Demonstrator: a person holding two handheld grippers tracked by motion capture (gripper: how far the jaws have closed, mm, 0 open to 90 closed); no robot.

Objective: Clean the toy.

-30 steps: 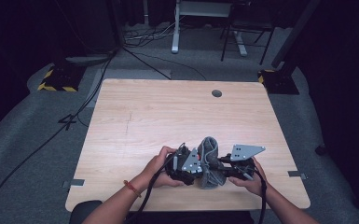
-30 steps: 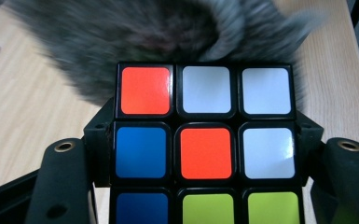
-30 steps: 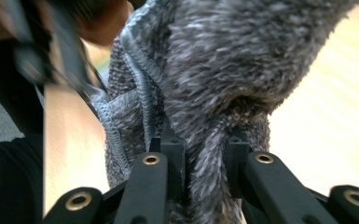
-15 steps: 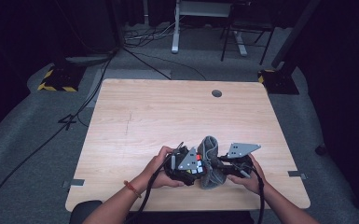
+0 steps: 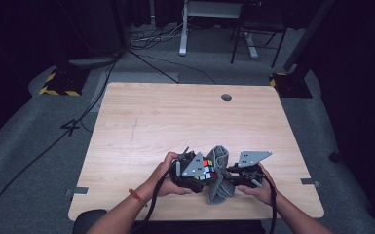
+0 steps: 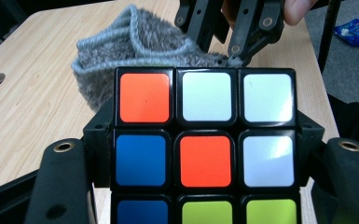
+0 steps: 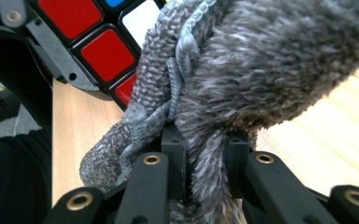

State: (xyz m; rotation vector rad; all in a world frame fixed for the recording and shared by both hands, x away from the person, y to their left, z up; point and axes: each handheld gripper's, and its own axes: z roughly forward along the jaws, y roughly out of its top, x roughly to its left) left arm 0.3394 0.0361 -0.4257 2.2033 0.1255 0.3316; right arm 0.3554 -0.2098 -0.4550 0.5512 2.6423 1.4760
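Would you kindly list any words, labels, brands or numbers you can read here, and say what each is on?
None can be read.
The black-framed puzzle cube with coloured stickers bears no print.
The fuzzy grey knitted sock has no label.
The blue wrapper on the floor is too blurred to read.

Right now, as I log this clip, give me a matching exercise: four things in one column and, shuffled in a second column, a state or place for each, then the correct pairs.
Things
1. puzzle cube
2. grey fuzzy cloth
3. round grommet hole
4. bracelet

States or places
A. far part of the table top, nothing touching it
B. clamped by the left gripper
C. around the person's left wrist
D. pinched by the right gripper

Pairs: 1-B, 2-D, 3-A, 4-C
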